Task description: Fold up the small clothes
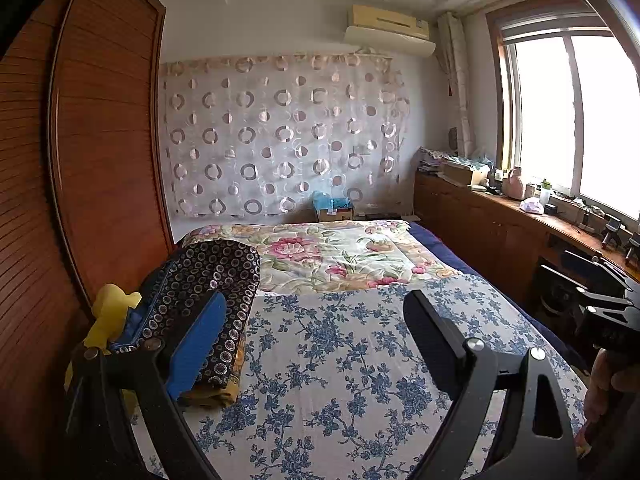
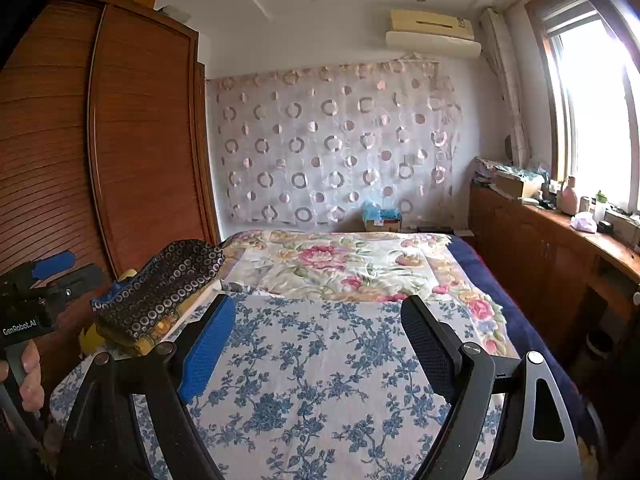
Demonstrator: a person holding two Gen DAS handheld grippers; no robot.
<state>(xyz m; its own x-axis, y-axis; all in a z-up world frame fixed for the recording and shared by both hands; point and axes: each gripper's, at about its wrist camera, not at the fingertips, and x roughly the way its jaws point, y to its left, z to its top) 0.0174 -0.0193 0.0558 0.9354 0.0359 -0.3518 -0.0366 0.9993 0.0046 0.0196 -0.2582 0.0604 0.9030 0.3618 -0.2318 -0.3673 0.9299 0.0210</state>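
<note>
A folded dark garment with a ring pattern point(image 1: 212, 280) lies on top of a small stack of folded clothes at the left edge of the bed; it also shows in the right wrist view point(image 2: 160, 288). A yellow folded piece point(image 1: 224, 392) sits under it. My left gripper point(image 1: 316, 320) is open and empty above the blue floral sheet point(image 1: 340, 360), its left finger just in front of the stack. My right gripper point(image 2: 320, 328) is open and empty above the same sheet point(image 2: 320, 380), right of the stack.
A yellow item point(image 1: 112, 312) lies beside the stack by the wooden wardrobe point(image 1: 100, 160). A pink floral quilt point(image 1: 332, 252) covers the far half of the bed. A cluttered wooden counter point(image 1: 540, 216) runs under the window on the right.
</note>
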